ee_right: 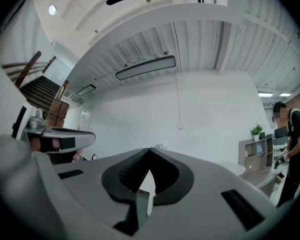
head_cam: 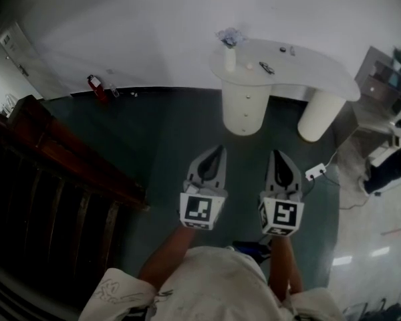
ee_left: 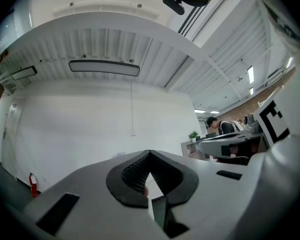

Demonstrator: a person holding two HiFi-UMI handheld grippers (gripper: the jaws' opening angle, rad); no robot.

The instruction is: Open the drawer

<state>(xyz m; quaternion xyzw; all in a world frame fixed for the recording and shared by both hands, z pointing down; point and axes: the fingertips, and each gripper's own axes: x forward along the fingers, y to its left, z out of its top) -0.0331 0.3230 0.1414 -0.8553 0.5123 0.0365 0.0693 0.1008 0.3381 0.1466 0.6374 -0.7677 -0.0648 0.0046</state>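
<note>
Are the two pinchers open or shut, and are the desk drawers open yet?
left gripper: shut, nothing between its jaws.
right gripper: shut, nothing between its jaws.
drawers: look closed, untouched.
desk: upright, well apart from both grippers.

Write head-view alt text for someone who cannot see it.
The left gripper and right gripper, held side by side with fingers shut and empty, point across a dark floor toward a white desk on a round drawer pedestal, well short of it. A dark wooden railing fills the left.
</note>
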